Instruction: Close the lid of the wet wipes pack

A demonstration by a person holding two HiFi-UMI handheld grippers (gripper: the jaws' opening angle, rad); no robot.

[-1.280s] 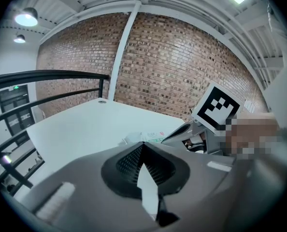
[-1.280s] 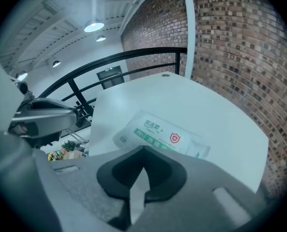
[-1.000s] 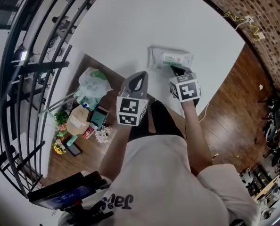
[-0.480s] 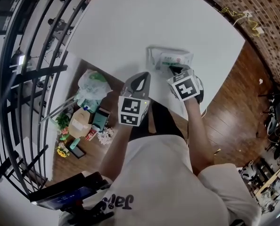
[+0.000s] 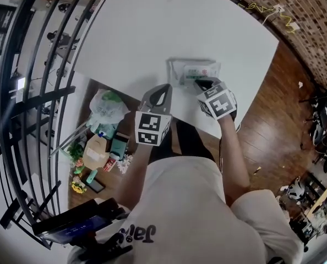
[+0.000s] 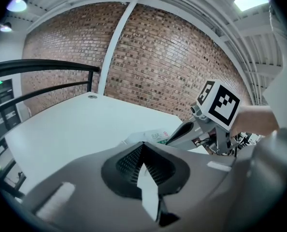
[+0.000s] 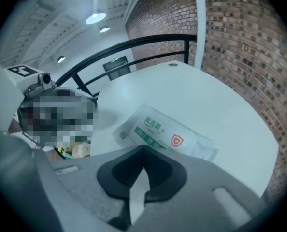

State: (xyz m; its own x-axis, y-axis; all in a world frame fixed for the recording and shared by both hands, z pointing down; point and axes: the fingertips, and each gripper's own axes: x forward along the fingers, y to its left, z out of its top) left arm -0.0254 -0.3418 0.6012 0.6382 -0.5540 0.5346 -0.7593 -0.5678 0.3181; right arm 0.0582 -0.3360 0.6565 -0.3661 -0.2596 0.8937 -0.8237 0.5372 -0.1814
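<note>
The wet wipes pack [image 5: 195,71] lies flat on the white table [image 5: 152,26] near its front edge, white with a green label; its lid looks flat against the pack. My right gripper [image 5: 202,83] is shut, its tips just at the pack's near edge. In the right gripper view the pack [image 7: 165,132] lies directly beyond the shut jaws of that gripper [image 7: 143,150]. My left gripper [image 5: 162,89] is shut with nothing in it, left of the pack and apart from it. In the left gripper view the pack [image 6: 150,137] peeks over the left gripper [image 6: 144,144], with the right gripper [image 6: 182,129] beside it.
The table's front edge [image 5: 125,95] runs just under both grippers. Below it on the wooden floor sit a plastic bag [image 5: 105,104] and several small boxes [image 5: 97,150]. A black railing [image 5: 31,92] stands at left, a brick wall [image 5: 312,21] at right.
The right gripper has stayed at the pack's near edge, its marker cube turning slightly. The left gripper has hardly moved. The pack lies where it was.
</note>
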